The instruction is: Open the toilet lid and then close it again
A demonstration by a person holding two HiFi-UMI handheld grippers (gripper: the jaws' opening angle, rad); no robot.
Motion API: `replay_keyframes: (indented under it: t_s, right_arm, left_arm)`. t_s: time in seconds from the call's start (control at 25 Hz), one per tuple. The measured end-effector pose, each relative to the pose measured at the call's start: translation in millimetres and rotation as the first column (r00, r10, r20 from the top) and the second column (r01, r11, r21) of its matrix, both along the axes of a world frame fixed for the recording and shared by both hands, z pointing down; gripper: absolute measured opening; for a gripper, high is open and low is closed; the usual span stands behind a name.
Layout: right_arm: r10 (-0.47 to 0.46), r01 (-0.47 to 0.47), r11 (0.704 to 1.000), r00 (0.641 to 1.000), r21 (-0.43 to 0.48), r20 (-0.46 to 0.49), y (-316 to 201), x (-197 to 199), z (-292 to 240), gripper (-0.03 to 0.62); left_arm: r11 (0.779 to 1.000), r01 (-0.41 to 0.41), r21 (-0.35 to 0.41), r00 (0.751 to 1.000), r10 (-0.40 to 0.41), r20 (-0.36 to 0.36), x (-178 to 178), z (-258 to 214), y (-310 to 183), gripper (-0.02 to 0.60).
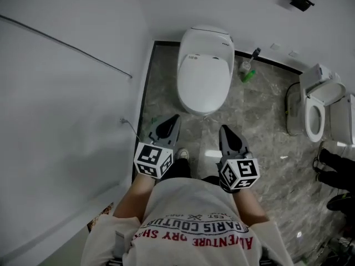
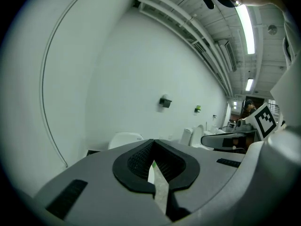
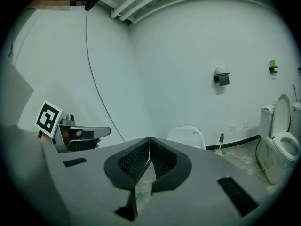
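The 1 shut toilet lid (image 1: 203, 76) lies flat by the far wall, its long axis running from the wall toward the person, rounded front nearest them, while the left gripper (image 1: 173, 121) and right gripper (image 1: 226, 132) hang short of it, both jaws together and empty, and a 2nd toilet (image 1: 319, 101) stands open at right.

The toilet lid (image 1: 204, 79) is white, the floor (image 1: 266, 115) grey veined stone, the wall (image 1: 66, 126) pale.

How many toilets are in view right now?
2. One toilet with its lid shut is straight ahead, in the middle of the head view. A second toilet, lid up, stands to the right. A white shape cut off at the right edge may be a third.
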State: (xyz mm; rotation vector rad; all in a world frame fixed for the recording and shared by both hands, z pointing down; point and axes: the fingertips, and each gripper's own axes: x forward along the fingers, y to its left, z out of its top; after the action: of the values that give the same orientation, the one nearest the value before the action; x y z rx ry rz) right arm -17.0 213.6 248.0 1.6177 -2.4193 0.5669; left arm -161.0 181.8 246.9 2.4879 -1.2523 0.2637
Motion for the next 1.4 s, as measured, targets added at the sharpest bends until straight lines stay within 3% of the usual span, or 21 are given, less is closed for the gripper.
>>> replay_keyframes:
  t_s: [0.36,0.52,0.68,0.84,0.92,1.08,1.2,1.36,1.4]
  right_arm:
    - [-0.088,0.086,0.996,0.994,-0.020,-0.073,-112.8,-9.6,70.5,0.015]
    - [-0.102,0.093,0.992,0.989,-0.087,-0.104,-114.7,-4.7,138.5,0.015]
    - [-0.152,0.130,0.980,0.977,-0.149,-0.148,-121.6,7.0,207.3,0.015]
    - [-0.216,0.178,0.968,0.949,-0.178,-0.229,-140.1,15.8,288.1,0.015]
    - [-0.246,0.204,0.963,0.930,-0.174,-0.271,-147.4,19.0,327.4,0.015]
    - [-0.338,0.284,0.940,0.859,-0.191,-0.385,-149.1,23.3,403.5,0.017]
    - [-0.396,0.341,0.918,0.780,-0.201,-0.484,-145.1,22.0,452.2,0.017]
    - [-0.462,0.402,0.883,0.655,-0.242,-0.598,-135.9,22.3,501.8,0.028]
    - [-0.483,0.414,0.871,0.624,-0.263,-0.615,-134.1,23.8,512.0,0.071]
  left_arm:
    - [0.995,-0.078,-0.069,0.997,0.080,0.022,13.7,85.5,-98.8,0.008]
    - [0.990,-0.114,-0.084,0.992,0.118,0.049,26.5,150.8,-98.1,0.008]
    - [0.977,-0.204,-0.061,0.969,0.210,0.126,48.8,212.0,-102.4,0.008]
    - [0.969,-0.235,-0.077,0.957,0.245,0.156,61.1,290.8,-114.6,0.008]
    - [0.968,-0.237,-0.079,0.945,0.249,0.210,65.8,332.3,-118.2,0.008]
    - [0.958,-0.285,-0.024,0.872,0.270,0.408,77.4,410.7,-117.0,0.008]
    - [0.932,-0.362,0.011,0.801,0.305,0.515,86.2,458.7,-112.6,0.009]
    - [0.890,-0.451,-0.062,0.704,0.398,0.588,94.2,514.2,-101.9,0.112]
    - [0.882,-0.465,-0.081,0.683,0.415,0.600,97.3,523.0,-100.9,0.132]
